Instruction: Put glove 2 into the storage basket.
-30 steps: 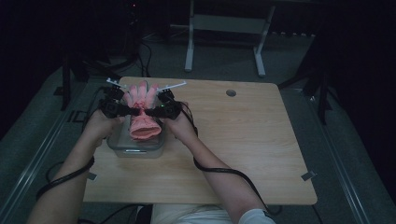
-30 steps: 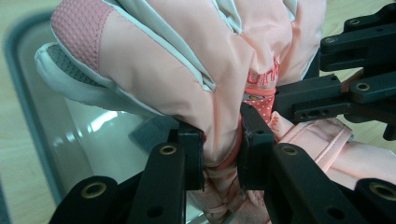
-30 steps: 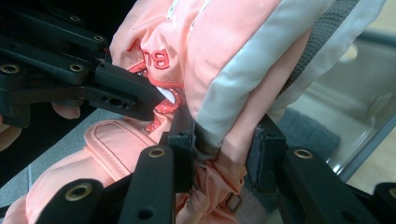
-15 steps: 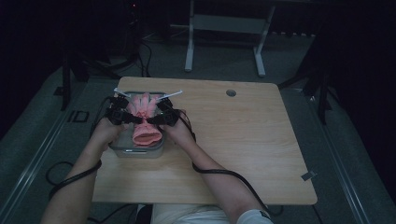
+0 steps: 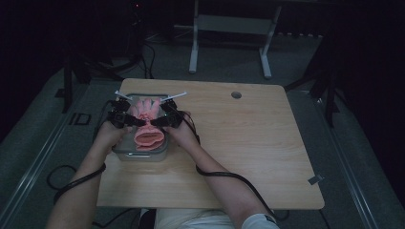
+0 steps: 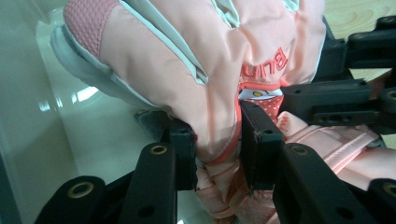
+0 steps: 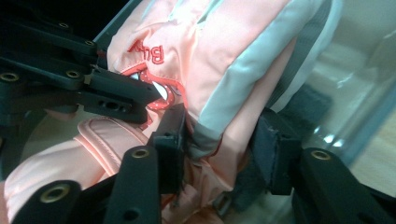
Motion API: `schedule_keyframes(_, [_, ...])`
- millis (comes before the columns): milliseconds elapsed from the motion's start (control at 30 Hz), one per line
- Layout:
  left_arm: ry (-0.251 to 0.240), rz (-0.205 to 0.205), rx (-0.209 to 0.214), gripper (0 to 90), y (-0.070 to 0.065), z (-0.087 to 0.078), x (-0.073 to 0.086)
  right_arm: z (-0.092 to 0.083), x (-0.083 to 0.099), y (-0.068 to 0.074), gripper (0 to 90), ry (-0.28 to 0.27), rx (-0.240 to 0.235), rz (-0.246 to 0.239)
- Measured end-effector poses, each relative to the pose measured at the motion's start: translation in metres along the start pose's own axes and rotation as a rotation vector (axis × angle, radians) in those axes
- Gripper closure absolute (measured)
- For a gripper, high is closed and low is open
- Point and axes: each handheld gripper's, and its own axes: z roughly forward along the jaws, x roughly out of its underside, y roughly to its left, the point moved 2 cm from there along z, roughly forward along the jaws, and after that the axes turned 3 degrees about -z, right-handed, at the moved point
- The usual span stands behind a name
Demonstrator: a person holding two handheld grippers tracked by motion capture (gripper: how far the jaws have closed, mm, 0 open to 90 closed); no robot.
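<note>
A pink padded glove [image 5: 148,130] with pale grey panels and red lettering lies in a clear plastic box [image 5: 143,155] at the table's left. My left gripper [image 5: 130,121] pinches the glove's left side near the cuff, and my right gripper [image 5: 156,122] pinches its right side. In the left gripper view the jaws [image 6: 215,142] press on the glove [image 6: 187,60] above the box floor [image 6: 56,121]. In the right gripper view the glove [image 7: 205,60] fills the gap of the gripper [image 7: 219,147]. Both pairs of jaws have just been opening, with the glove still between them.
The wooden table [image 5: 248,143] has a round cable hole [image 5: 236,95] at the back. Black cables trail from both grippers over the front edge. A grey metal stand [image 5: 229,24] is on the floor behind the table. The other gripper [image 6: 336,98] is close on the glove's far side.
Both hands have come down with the glove, which now sits lower inside the clear box.
</note>
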Motion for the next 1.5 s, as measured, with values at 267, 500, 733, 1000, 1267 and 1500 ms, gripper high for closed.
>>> schedule_keyframes(267, [-0.009, 0.012, -0.015, 64.5, -0.004, 0.007, -0.005, -0.037, -0.007, -0.003, 49.1, -0.119, 0.018, -0.045])
schedule_keyframes(500, [-0.030, 0.006, -0.035, 54.9, -0.006, 0.008, -0.008, -0.052, -0.002, -0.010, 45.5, -0.129, -0.016, -0.042])
schedule_keyframes(733, [-0.079, 0.025, -0.083, 39.3, -0.006, 0.001, -0.009, -0.065, 0.002, -0.014, 42.3, -0.161, -0.020, -0.057])
schedule_keyframes(1000, [-0.129, 0.049, -0.071, 25.7, -0.005, -0.009, -0.007, -0.076, 0.003, -0.020, 38.9, -0.182, -0.027, -0.094])
schedule_keyframes(1267, [-0.158, 0.069, -0.063, 18.8, -0.006, -0.018, -0.008, -0.075, 0.007, -0.021, 28.2, -0.155, -0.052, -0.111])
schedule_keyframes(1500, [-0.200, 0.102, -0.062, 13.6, -0.013, -0.028, -0.008, -0.074, 0.008, -0.022, 21.3, -0.160, -0.054, -0.122])
